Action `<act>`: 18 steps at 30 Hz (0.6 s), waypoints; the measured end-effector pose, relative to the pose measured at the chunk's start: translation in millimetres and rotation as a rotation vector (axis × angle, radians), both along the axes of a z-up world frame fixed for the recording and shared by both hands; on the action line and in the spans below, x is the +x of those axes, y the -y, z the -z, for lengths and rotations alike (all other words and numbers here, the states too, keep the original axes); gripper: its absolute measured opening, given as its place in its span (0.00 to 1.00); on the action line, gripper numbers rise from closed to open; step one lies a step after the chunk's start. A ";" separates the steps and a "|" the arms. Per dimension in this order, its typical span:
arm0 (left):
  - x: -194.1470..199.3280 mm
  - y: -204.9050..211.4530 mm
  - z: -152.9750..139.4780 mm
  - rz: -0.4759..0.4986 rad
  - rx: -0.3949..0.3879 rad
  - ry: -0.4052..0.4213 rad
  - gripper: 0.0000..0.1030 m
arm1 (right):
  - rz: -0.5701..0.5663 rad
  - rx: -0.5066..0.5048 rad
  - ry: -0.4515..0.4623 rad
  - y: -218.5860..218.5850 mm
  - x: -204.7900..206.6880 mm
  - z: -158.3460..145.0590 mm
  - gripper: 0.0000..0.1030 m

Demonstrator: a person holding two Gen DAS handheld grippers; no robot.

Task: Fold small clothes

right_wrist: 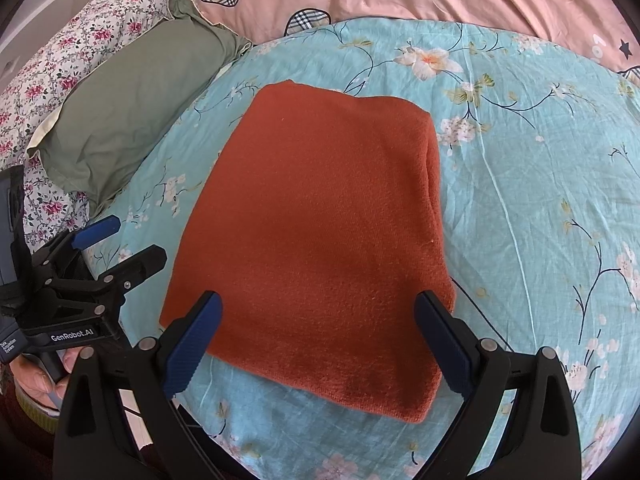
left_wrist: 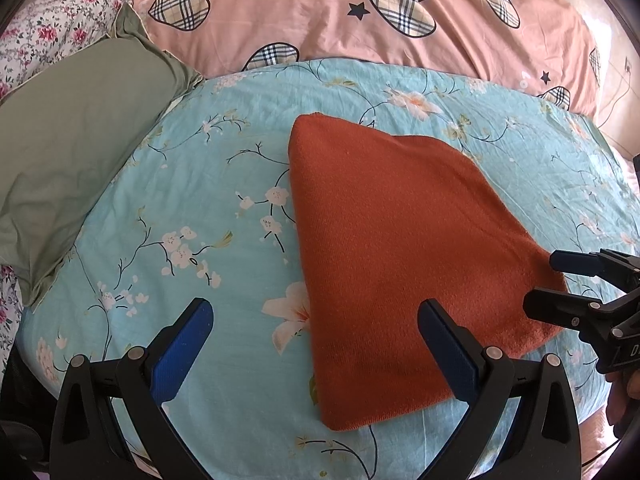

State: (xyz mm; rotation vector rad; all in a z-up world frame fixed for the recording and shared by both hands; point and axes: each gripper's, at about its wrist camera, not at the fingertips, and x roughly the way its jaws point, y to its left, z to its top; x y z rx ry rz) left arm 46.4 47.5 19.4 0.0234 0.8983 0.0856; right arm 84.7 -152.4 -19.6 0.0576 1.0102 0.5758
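A rust-orange knit garment (left_wrist: 404, 256) lies folded flat on the light blue floral sheet (left_wrist: 200, 200); it also shows in the right wrist view (right_wrist: 320, 232). My left gripper (left_wrist: 316, 312) is open and empty, hovering over the garment's near left edge. My right gripper (right_wrist: 318, 306) is open and empty above the garment's near edge. The right gripper shows at the right edge of the left wrist view (left_wrist: 560, 280), open by the garment's right corner. The left gripper shows at the left of the right wrist view (right_wrist: 120, 242), open beside the garment.
A green pillow (left_wrist: 76, 152) lies at the left on the sheet, also seen in the right wrist view (right_wrist: 132, 108). A pink quilt with plaid hearts (left_wrist: 360, 20) lies behind. A flowered white cover (right_wrist: 48, 80) is at the far left.
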 end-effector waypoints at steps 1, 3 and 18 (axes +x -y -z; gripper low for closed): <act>-0.1 0.1 -0.1 0.000 0.000 0.001 0.99 | 0.000 0.000 0.000 -0.2 0.0 -0.1 0.94; 0.0 0.3 0.0 0.001 0.002 0.002 0.99 | 0.001 0.002 0.000 0.0 0.1 0.0 0.94; -0.1 0.3 0.4 0.003 0.000 0.003 0.99 | 0.002 0.002 0.000 -1.5 -0.9 0.3 0.94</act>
